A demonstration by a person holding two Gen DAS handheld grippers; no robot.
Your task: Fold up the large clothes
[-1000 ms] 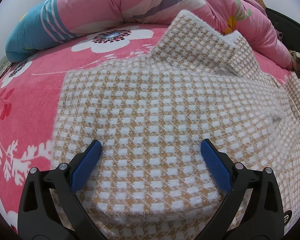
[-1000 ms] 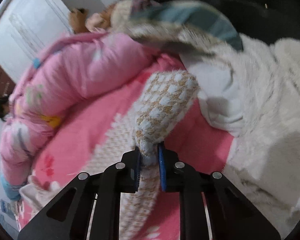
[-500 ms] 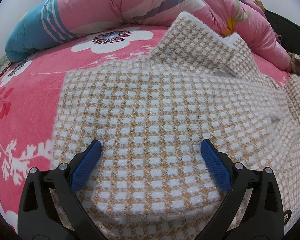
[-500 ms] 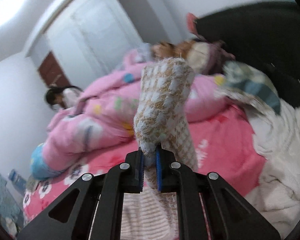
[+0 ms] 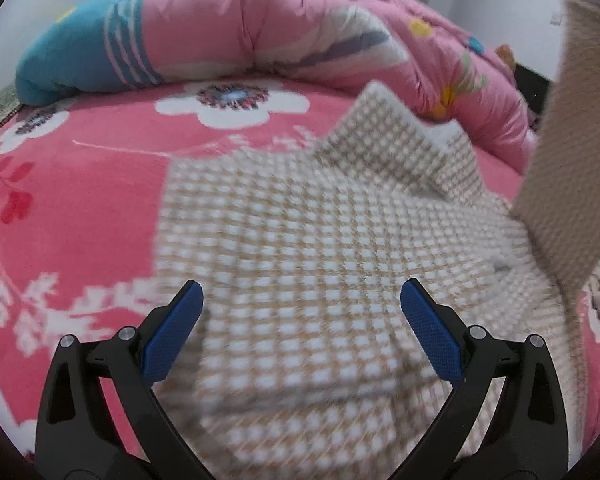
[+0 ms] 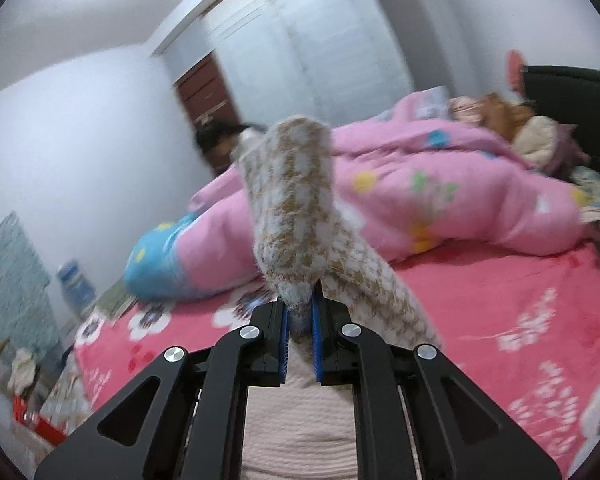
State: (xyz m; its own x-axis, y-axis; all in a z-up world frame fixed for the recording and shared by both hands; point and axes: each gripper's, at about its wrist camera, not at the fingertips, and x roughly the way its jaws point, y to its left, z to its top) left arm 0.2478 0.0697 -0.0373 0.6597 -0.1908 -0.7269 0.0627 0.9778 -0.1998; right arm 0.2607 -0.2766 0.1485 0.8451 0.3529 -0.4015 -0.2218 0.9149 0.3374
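Observation:
A fuzzy tan-and-white checked sweater (image 5: 300,248) lies flat on a pink flowered bed cover (image 5: 80,184). My left gripper (image 5: 300,308) hovers just above the sweater's body, open, its blue pads wide apart with nothing between them. My right gripper (image 6: 299,312) is shut on the sweater's sleeve (image 6: 296,204), whose cuff end sticks up past the fingertips. That lifted sleeve (image 5: 572,140) shows as a tall strip at the right of the left wrist view, rising from the sweater's shoulder.
A rolled pink and blue duvet (image 5: 240,36) lies along the far side of the bed. A person (image 6: 220,140) is behind the duvet. A dark headboard (image 6: 568,84) and stuffed toys (image 6: 536,140) are at the right. A white wardrobe (image 6: 312,52) stands behind.
My right gripper rose and swung across the bed with the sleeve, which now hangs high at the right of the left wrist view. The left gripper lifted slightly off the sweater.

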